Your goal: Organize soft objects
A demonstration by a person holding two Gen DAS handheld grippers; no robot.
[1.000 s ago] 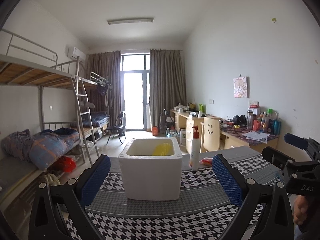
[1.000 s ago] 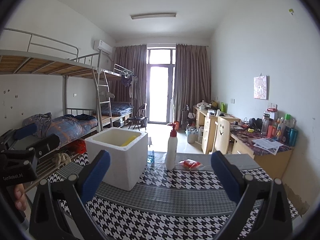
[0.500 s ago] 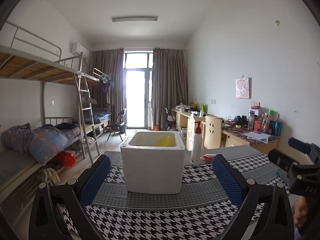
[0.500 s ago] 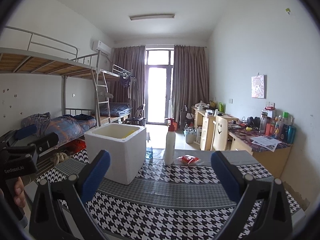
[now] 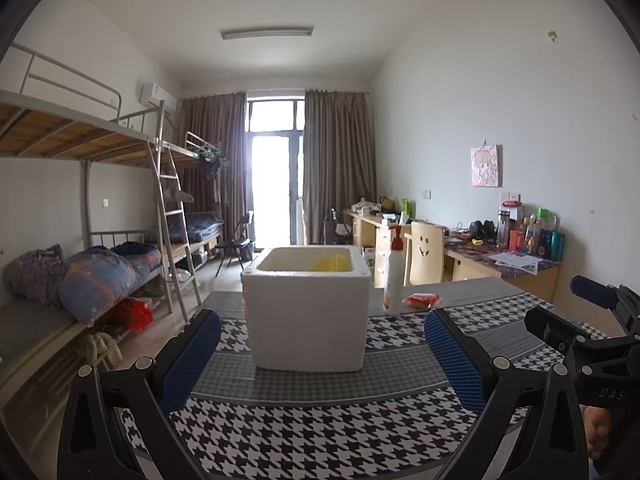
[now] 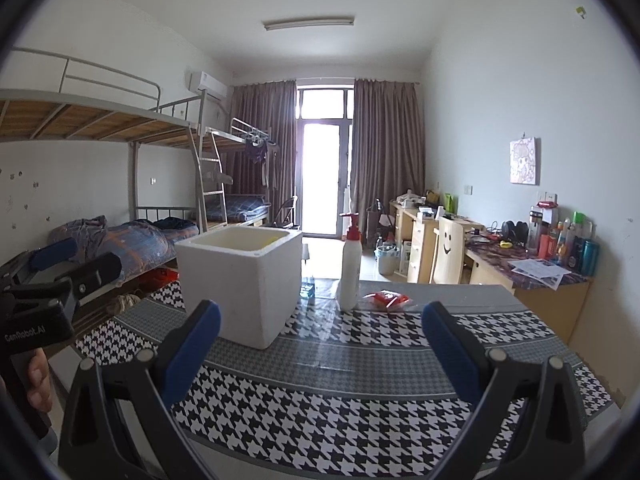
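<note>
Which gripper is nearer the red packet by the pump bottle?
Right, narrowly. The right gripper faces the packet almost straight ahead. The left gripper faces the foam box, with the packet off to its right, past the bottle.

Daylit, moderately bright, soft and even. Main source: balcony door (image 5: 270, 190), blown out to white glare in both views. Ceiling lamp (image 5: 267, 33) looks unlit. Faint shadow only under foam box (image 5: 308, 312). Strong fisheye bowing at edges, black vignette in corners. Sharp mid-frame, slightly soft on near blue pads (image 6: 192, 354). Mild noise on walls
</note>
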